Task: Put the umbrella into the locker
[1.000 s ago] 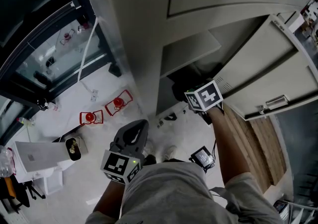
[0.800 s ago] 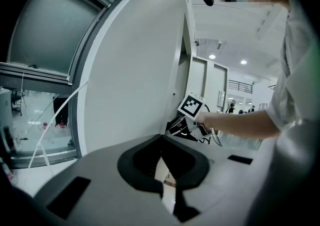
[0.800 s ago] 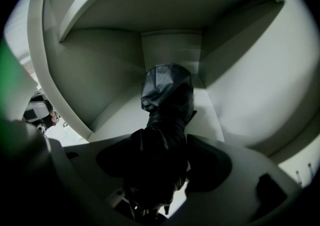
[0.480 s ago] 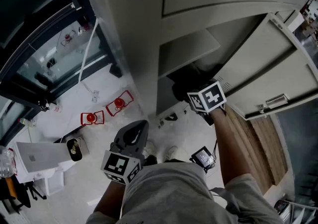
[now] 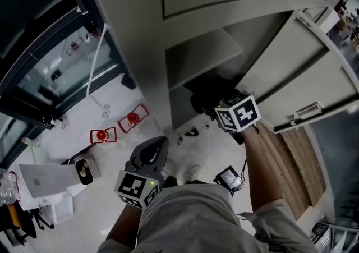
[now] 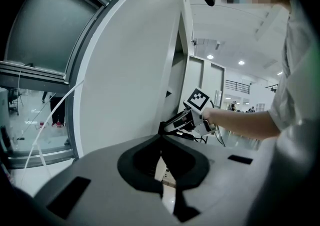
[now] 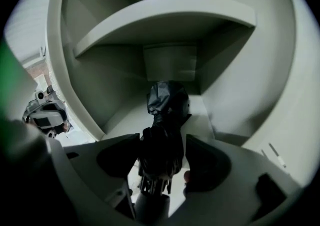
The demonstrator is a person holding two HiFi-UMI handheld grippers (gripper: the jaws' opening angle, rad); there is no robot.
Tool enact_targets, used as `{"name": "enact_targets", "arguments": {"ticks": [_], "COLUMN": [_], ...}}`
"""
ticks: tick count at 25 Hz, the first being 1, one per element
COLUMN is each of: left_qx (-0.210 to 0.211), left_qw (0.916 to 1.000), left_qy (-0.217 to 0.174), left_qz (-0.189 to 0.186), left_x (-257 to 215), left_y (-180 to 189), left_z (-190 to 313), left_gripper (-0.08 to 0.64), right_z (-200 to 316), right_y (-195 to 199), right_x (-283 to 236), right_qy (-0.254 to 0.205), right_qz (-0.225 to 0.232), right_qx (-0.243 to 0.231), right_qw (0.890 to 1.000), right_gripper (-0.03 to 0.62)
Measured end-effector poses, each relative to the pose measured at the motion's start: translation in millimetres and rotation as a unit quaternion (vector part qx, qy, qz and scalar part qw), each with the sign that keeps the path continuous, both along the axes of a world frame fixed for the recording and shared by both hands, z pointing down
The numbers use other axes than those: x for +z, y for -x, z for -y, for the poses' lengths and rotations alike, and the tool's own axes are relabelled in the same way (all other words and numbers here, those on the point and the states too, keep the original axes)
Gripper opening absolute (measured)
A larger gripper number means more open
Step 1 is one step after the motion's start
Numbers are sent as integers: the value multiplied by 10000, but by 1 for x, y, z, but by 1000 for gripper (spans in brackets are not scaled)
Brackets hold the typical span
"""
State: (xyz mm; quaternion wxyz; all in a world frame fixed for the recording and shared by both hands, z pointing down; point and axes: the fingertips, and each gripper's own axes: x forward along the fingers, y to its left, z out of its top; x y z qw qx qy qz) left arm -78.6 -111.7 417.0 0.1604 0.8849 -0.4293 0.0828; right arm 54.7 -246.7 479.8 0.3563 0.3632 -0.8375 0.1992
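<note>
I judge the step in hand is to slide the umbrella [image 7: 164, 115] deeper into the locker [image 5: 129, 27], under the shelf [image 7: 165, 14]. To do it well, I should push straight toward 12 o'clock, hold the far end clear of the shelf edge, and let go only when the umbrella lies on the compartment floor.

My right hand-held gripper [image 7: 162, 157] pinches the folded black umbrella near its closer end. The far end is already inside the lower compartment. My left hand-held gripper [image 6: 161, 142] is low at 7 o'clock in the head view, jaws pressed together, holding nothing.
</note>
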Motion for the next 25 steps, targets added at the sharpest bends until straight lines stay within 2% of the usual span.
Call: {"name": "enact_targets", "arguments": {"ticks": [6, 13, 25], "left_qx": [105, 254, 457], "left_qw": [9999, 9997, 9989], "left_qy": [-13, -20, -21], "left_qz": [10, 20, 76], "left_x": [-1, -2, 1], "left_y": [-9, -22, -40], "left_z": [0, -3, -7], "left_gripper": [15, 15, 15], "right_z": [-15, -37, -72], "right_y": [-12, -29, -45], "right_x": [-6, 2, 23], "right_qy": [-77, -49, 177], "right_qz": [64, -63, -34], "right_qx": [77, 128, 177], "right_qw": [9999, 9999, 9997], "right_gripper": [270, 268, 267]}}
